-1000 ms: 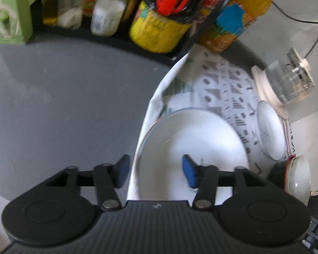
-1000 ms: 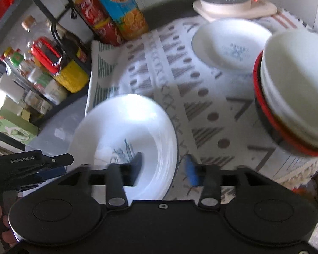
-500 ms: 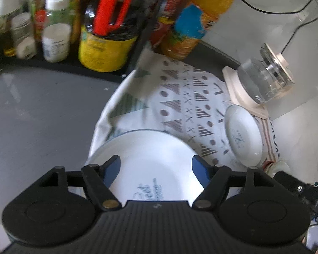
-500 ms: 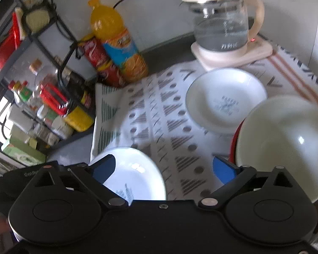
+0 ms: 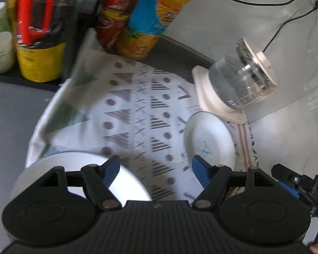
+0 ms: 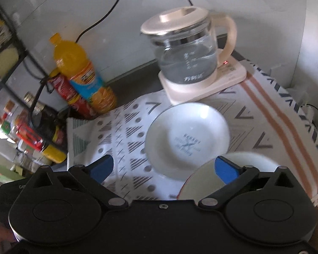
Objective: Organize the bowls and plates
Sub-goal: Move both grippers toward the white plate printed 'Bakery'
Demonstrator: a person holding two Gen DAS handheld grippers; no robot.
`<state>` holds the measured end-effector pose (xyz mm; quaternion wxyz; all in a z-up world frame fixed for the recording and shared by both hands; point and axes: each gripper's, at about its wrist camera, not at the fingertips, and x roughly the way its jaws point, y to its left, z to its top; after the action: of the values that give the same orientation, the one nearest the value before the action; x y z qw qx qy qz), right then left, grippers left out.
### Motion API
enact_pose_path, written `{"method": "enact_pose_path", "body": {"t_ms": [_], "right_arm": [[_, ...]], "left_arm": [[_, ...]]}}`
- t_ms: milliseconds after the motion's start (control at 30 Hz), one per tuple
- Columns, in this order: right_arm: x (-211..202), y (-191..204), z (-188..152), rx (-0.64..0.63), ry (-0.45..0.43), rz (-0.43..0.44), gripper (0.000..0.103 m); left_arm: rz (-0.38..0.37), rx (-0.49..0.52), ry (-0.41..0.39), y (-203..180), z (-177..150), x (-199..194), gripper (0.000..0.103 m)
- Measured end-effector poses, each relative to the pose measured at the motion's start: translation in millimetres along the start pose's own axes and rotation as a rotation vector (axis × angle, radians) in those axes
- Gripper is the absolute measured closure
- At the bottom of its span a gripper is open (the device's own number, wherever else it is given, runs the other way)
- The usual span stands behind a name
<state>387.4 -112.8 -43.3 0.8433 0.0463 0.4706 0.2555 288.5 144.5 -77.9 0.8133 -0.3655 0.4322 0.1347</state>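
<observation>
A large white plate (image 5: 127,182) lies on the patterned cloth (image 5: 137,110) at the lower left of the left wrist view, partly hidden under my left gripper (image 5: 155,170), which is open and empty above it. A smaller white plate with a blue print (image 5: 209,139) lies by the kettle; it also shows in the right wrist view (image 6: 186,139). My right gripper (image 6: 163,167) is open and empty above the cloth (image 6: 125,131). A stack of bowls with a red rim (image 6: 205,182) sits under its right finger.
A glass kettle on a cream base (image 6: 188,55) stands at the back of the cloth. An orange drink bottle (image 6: 82,76) and a red can (image 6: 67,93) stand by a rack of jars and bottles (image 5: 36,33). Grey counter (image 5: 10,114) lies to the left.
Both grippers have opened wide and drawn back and up from the large plate. It now lies on the cloth, further left. Both views have swung toward the kettle and small plate.
</observation>
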Motion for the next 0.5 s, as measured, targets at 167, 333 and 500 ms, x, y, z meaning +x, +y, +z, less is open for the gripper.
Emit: {"method": "enact_pose_path", "body": {"t_ms": [167,333,500], "right_arm": [[12.5,-21.8,20.2,0.016,0.023,-0.014,0.0],[26.4,-36.5,34.9,0.023,0.046,-0.021,0.0],[43.8,-49.6,48.1,0.019,0.076,-0.047,0.0]], "left_arm": [[-0.018,0.003,0.006,-21.3,7.2,21.9,0.03],[-0.027,-0.009,0.034,-36.2,13.3,45.2,0.03],[-0.032,-0.02,0.064,-46.8,18.2,67.8,0.03]]}}
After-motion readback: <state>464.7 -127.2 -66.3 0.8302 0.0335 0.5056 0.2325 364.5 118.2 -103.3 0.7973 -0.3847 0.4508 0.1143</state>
